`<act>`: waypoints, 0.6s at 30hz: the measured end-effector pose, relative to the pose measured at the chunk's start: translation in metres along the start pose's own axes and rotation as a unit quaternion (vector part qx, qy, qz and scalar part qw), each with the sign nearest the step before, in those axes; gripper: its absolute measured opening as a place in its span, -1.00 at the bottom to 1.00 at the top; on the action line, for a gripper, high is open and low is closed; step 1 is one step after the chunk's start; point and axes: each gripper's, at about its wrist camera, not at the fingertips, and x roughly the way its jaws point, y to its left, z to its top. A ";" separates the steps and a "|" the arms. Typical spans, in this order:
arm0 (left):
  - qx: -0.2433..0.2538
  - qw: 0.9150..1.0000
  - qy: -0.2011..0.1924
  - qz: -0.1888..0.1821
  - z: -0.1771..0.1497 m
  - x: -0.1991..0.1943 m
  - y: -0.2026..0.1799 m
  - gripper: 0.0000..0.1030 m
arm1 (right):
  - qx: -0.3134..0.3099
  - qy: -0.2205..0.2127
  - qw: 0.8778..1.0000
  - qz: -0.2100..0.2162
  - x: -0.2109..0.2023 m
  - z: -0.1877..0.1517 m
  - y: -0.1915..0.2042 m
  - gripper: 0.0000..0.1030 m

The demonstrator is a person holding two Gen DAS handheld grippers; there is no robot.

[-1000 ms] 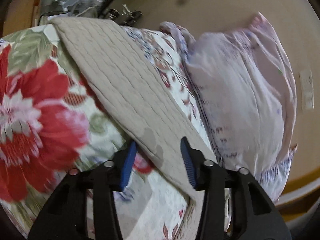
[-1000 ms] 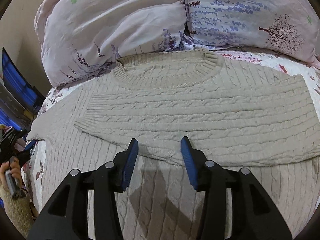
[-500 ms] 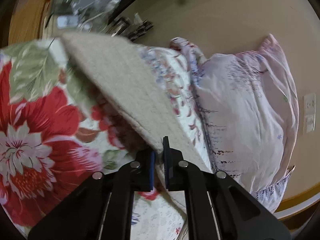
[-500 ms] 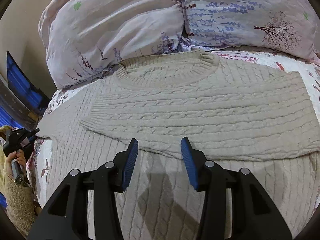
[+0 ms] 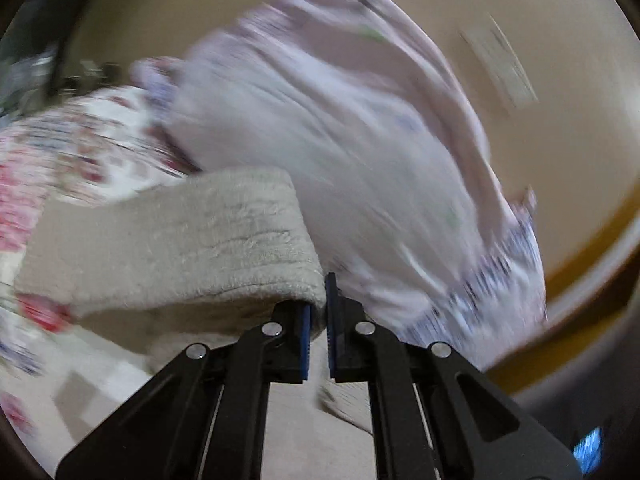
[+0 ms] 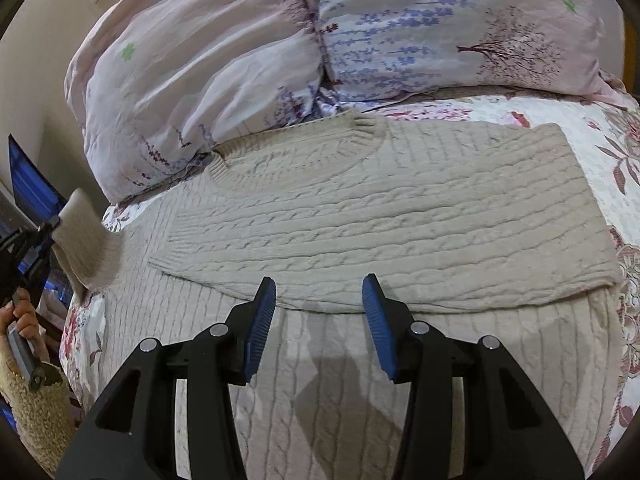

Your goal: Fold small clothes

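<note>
**Left claw lifts a sweater sleeve off the bed**

A beige cable-knit sweater (image 6: pixel 360 240) lies flat on the flowered bedspread (image 6: pixel 592 128), its collar just below two pillows (image 6: pixel 280 60). One sleeve (image 6: pixel 400 232) is folded across the sweater's chest. The left gripper (image 5: pixel 318 312) has its blue pads pressed together, pinching the edge of the other sleeve (image 5: pixel 180 248), which is raised off the sweater's left side. The view from the left wrist is blurred. The right gripper (image 6: pixel 318 320) hangs over the sweater's lower half, jaws spread, pinching nothing. A hand (image 6: pixel 22 320) in a fuzzy cuff holds the left gripper's handle.
</note>
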 end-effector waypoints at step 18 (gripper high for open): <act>-0.005 0.982 0.181 -0.046 -0.117 0.093 -0.031 0.02 | -0.025 -0.025 0.999 0.008 -0.024 0.008 -0.003 -0.09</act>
